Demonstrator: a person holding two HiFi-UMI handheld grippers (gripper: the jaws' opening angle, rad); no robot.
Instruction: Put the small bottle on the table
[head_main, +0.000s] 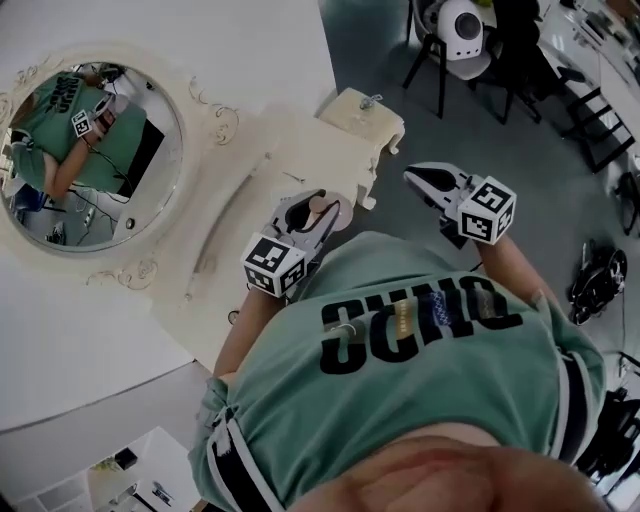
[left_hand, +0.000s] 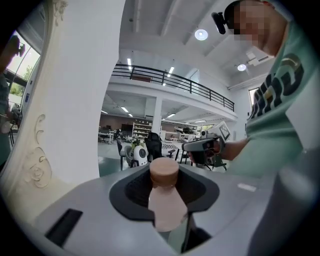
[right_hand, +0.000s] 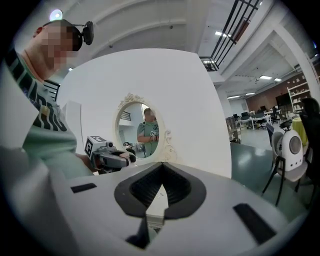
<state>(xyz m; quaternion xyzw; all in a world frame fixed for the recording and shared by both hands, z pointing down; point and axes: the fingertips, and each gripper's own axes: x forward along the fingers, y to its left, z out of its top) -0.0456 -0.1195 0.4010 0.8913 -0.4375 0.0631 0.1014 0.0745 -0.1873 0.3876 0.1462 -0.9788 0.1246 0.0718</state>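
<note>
A small pale bottle (left_hand: 166, 206) with a brown cap stands between the jaws of my left gripper (left_hand: 165, 192), which is shut on it. In the head view the left gripper (head_main: 318, 222) holds the bottle (head_main: 324, 206) over the near edge of the cream dressing table (head_main: 285, 150). My right gripper (head_main: 418, 178) hangs to the right of the table, over the floor. Its jaws (right_hand: 161, 172) are shut with nothing between them. Each gripper shows in the other's view: the right gripper (left_hand: 201, 147) and the left gripper (right_hand: 111, 158).
A round mirror (head_main: 90, 150) in an ornate frame stands behind the table against a white wall. A raised drawer box (head_main: 362, 112) sits at the table's right end. Black chairs and a white robot (head_main: 462, 30) stand beyond, and dark gear (head_main: 598, 275) lies on the floor.
</note>
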